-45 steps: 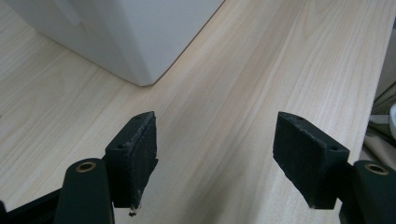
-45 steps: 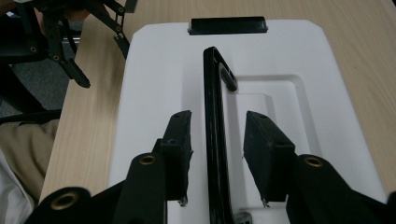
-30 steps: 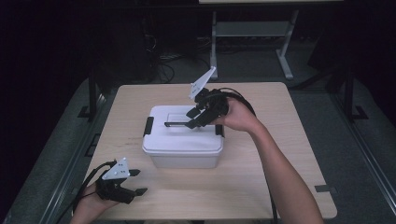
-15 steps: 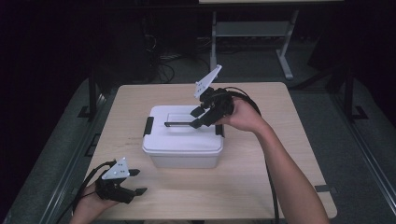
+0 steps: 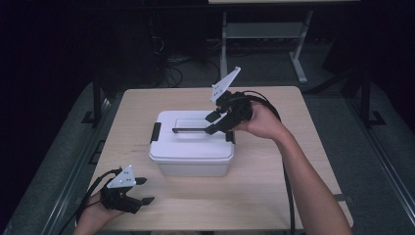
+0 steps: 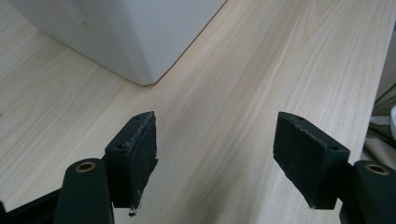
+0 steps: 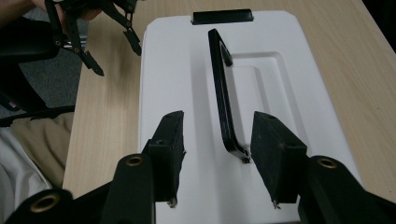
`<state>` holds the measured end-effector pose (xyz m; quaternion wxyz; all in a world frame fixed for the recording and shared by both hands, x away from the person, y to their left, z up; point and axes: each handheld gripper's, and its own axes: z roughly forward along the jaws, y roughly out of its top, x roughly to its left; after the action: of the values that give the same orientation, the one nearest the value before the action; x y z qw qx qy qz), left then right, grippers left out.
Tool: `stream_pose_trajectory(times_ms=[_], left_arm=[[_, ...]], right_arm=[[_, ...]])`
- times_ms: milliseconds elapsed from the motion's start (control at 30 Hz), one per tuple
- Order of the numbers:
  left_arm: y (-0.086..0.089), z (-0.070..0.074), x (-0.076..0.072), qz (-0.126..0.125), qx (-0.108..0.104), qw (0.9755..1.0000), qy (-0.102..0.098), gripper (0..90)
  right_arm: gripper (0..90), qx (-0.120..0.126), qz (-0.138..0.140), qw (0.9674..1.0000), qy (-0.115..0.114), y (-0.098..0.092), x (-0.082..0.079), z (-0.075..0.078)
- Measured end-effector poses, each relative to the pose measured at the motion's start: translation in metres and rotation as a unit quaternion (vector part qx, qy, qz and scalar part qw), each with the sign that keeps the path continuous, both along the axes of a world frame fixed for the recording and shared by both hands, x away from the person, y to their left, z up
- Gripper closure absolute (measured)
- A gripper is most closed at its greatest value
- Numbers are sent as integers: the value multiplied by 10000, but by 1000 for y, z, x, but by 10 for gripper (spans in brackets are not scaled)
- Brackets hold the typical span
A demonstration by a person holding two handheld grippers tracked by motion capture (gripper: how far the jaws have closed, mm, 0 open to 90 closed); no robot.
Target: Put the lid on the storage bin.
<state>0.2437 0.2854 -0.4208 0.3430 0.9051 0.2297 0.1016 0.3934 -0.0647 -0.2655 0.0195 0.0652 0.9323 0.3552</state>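
White box blocks mid-table; bare wood all around it.

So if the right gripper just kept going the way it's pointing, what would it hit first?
Probably the black handle on the white box's lid: it stands up between the right gripper's open fingers, nearer the right-hand one. Depth is hard to judge.

Our left gripper and right gripper are black, each topped by a grey three-cornered plate and trailing a black cable; brass-coloured rivets sit at the jaw joints, and our forearms are bare
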Motion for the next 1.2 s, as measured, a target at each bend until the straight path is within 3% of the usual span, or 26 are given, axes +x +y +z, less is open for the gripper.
stream_pose_trajectory(times_ms=[600,1200], left_arm=[[0,-1,1,6,29,10000,19,296],[1,-2,1,39,3,10000,40,289]], right_arm=[[524,44,-192,9998,-54,-27,-7,8],[464,61,-392,9992,-48,-53,-10,5]])
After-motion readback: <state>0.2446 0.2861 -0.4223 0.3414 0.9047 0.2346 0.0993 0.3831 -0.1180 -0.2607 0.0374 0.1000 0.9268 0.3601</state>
